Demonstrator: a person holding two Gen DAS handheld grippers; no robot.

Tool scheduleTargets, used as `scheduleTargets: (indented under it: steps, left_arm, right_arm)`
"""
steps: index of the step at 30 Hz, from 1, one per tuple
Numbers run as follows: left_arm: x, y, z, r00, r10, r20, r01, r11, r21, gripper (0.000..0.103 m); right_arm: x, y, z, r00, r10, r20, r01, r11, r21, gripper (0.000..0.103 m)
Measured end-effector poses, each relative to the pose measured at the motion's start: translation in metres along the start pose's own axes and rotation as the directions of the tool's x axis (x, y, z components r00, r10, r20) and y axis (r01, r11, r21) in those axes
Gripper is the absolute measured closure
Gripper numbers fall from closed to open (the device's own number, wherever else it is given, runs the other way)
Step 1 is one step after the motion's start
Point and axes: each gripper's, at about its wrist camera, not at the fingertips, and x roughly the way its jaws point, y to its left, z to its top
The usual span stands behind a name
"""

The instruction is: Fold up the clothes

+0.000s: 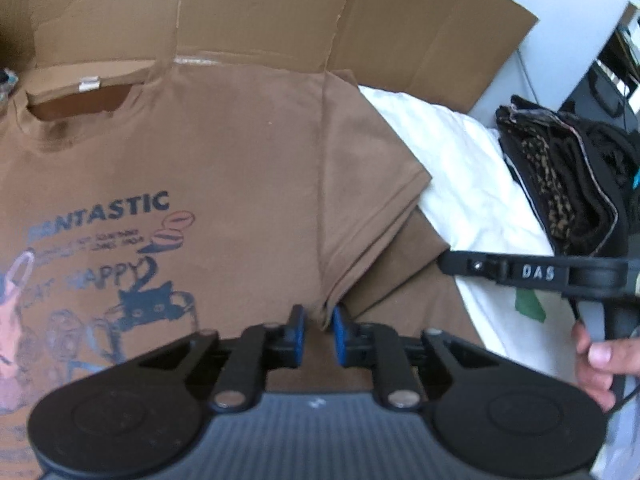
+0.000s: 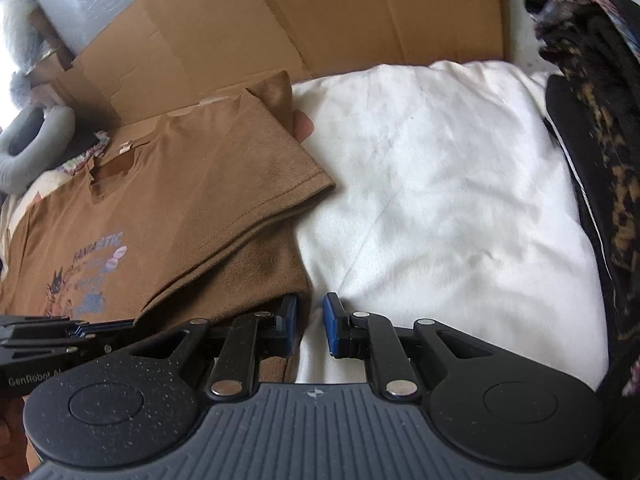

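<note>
Left wrist view: the brown T-shirt [image 1: 224,152] is lying print side up, partly on flattened cardboard [image 1: 280,12] and partly on a white sheet [image 1: 472,184]. One sleeve [image 1: 368,184] is lying folded in over the body. The left gripper [image 1: 319,322] is pointing down at the sleeve's lower edge; its blue pads are standing a narrow gap apart, and whether they are pinching fabric cannot be told. The right gripper [image 1: 444,261] is reaching in from the side, with a hand [image 1: 596,364] holding its handle.

Right wrist view: the right gripper [image 2: 310,314] is hovering over the shirt's side edge, jaws slightly parted, gripping nothing visible. Dark folded clothes [image 2: 600,152] are sitting beside the sheet [image 2: 440,184].
</note>
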Motion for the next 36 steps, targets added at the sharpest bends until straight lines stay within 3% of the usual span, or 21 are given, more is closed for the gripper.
scheduleTargets:
  steps: [6,13,16,23,29,36]
  left_arm:
    - [-0.022,-0.008,0.001,1.000,0.024,-0.010,-0.023,0.998,0.065,0.086]
    - [-0.026,-0.043,0.028,0.999,0.010,0.033,-0.015,0.990,0.141,0.083]
    - [-0.019,-0.056,0.036,0.999,-0.005,0.040,-0.002,0.986,0.169,0.079]
    - [0.013,-0.080,0.055,0.996,-0.059,0.063,0.044,0.976,0.214,0.054]
    - [0.044,-0.093,0.072,0.995,-0.080,0.054,0.062,0.958,0.279,0.053]
    - [0.071,-0.100,0.091,0.995,-0.088,0.038,0.071,0.942,0.327,0.052]
  right_arm:
    - [-0.019,-0.010,-0.009,1.000,0.009,-0.001,-0.009,0.999,0.045,0.083]
    - [-0.044,-0.017,-0.010,0.999,0.015,0.052,-0.018,0.998,0.064,0.083]
    - [-0.049,-0.020,-0.009,0.998,0.022,0.064,-0.027,0.997,0.073,0.083]
    - [-0.051,-0.025,-0.015,0.998,-0.002,0.069,-0.004,0.997,0.077,0.080]
    - [-0.051,-0.039,-0.012,0.994,-0.027,0.107,0.014,0.991,0.129,0.080]
    - [-0.041,-0.035,-0.003,0.990,-0.030,0.136,0.016,0.994,0.105,0.080]
